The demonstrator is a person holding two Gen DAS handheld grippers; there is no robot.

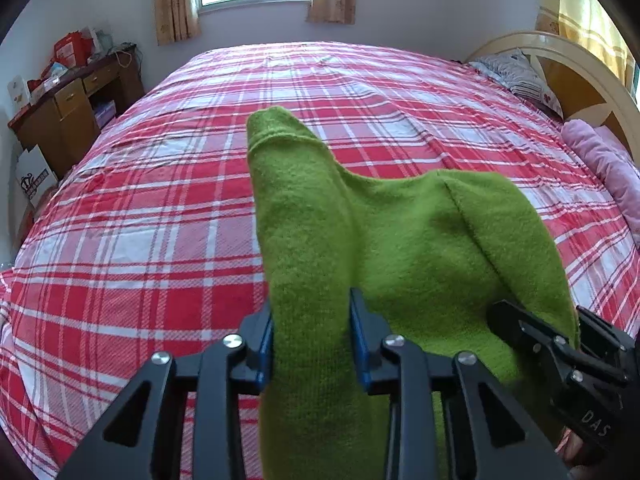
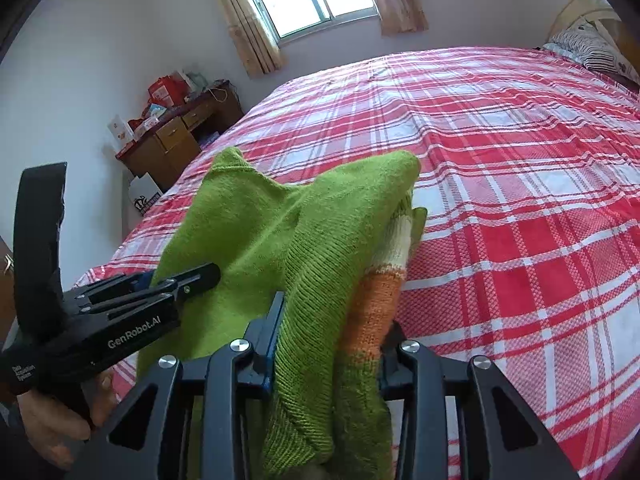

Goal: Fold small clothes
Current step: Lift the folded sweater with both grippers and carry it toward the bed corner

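Green knitted garment (image 1: 400, 240): pinched at two edges by left gripper (image 1: 312, 340) and right gripper (image 2: 332, 344), hanging over plaid bedspread (image 1: 160, 200). Step judged: lifting to spread; next, laying it flat.

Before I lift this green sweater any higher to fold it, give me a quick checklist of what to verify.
1. Left hand-held gripper clamped on the green sweater: ok, knit fills the jaws.
2. Right hand-held gripper clamped on the sweater: ok, green and orange knit pinched between the pads.
3. Both grips on the same garment, side by side: ok.
4. Sweater hanging flat between grips: not ok, it is bunched, with a striped sleeve tucked under.
5. Plaid bedspread bare for laying it down: ok.
6. Sweater's lower edge: cannot tell, hidden.
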